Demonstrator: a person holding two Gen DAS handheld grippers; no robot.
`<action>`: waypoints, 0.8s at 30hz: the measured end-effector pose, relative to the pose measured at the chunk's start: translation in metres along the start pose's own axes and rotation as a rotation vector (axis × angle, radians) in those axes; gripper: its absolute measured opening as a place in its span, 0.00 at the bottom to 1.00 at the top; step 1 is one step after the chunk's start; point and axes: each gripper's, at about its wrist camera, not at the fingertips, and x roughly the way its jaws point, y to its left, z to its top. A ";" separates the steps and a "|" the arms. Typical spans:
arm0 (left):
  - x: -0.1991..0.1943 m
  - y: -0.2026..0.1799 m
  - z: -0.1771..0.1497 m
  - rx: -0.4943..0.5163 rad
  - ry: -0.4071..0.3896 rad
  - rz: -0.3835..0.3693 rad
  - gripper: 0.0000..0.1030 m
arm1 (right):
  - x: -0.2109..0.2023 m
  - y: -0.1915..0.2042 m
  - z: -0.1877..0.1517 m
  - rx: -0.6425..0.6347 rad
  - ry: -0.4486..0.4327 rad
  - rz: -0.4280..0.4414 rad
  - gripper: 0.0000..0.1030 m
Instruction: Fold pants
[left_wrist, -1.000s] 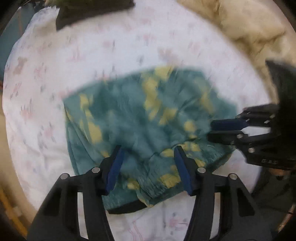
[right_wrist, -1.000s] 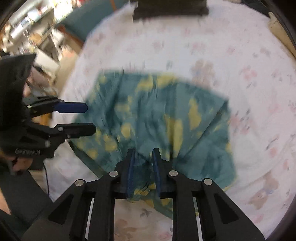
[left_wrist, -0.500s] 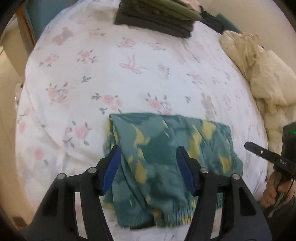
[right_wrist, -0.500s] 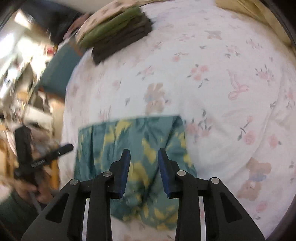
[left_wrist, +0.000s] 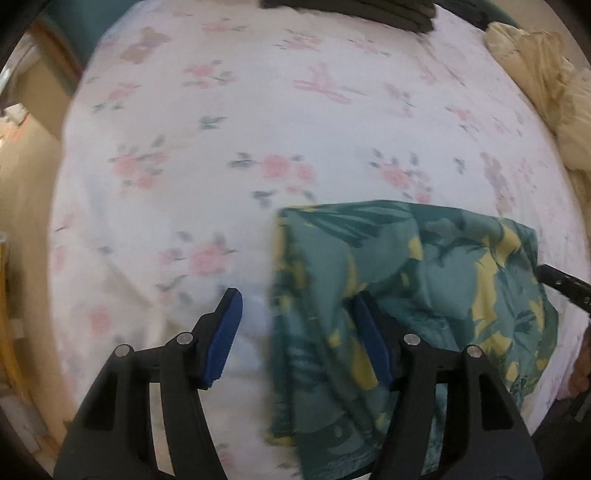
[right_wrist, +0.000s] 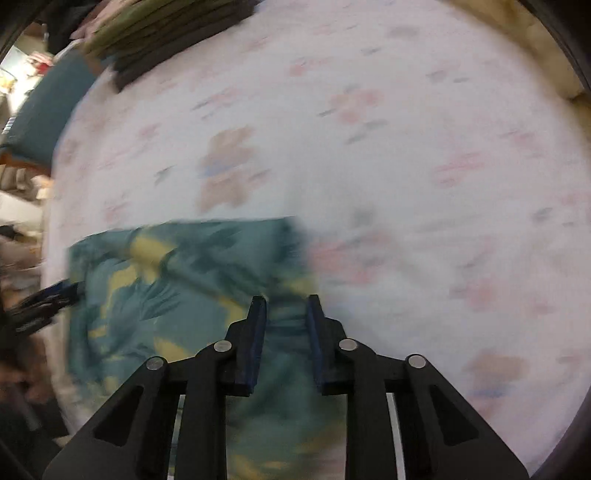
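The teal and yellow patterned pants (left_wrist: 417, 288) lie folded into a rectangle on the floral bed sheet (left_wrist: 258, 129). My left gripper (left_wrist: 295, 317) is open and empty above the pants' left edge, its right pad (left_wrist: 369, 339) over the cloth. The pants also show blurred in the right wrist view (right_wrist: 177, 288). My right gripper (right_wrist: 284, 317) is open and empty above their right side. The right gripper's finger (left_wrist: 561, 286) shows at the pants' right edge in the left wrist view, and the left gripper (right_wrist: 44, 299) at their left edge in the right wrist view.
A stack of folded dark and olive clothes (right_wrist: 162, 33) sits at the far end of the bed (left_wrist: 351, 13). A cream blanket (left_wrist: 535, 74) is bunched at the far right. A teal board (right_wrist: 40, 118) stands beyond the bed's far left corner.
My right gripper let go of the pants and opened. Both grippers lifted away from the folded pants, and the left gripper has since shifted left over their left edge.
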 end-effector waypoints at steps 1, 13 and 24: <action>-0.002 0.005 -0.001 -0.014 0.003 0.007 0.58 | -0.004 -0.009 0.001 0.035 -0.006 0.009 0.26; -0.011 0.037 0.036 -0.151 -0.052 -0.214 0.73 | -0.013 -0.031 0.032 0.165 -0.050 0.289 0.69; 0.007 -0.006 0.037 0.091 0.034 -0.176 0.42 | 0.020 -0.020 0.047 0.039 0.063 0.344 0.66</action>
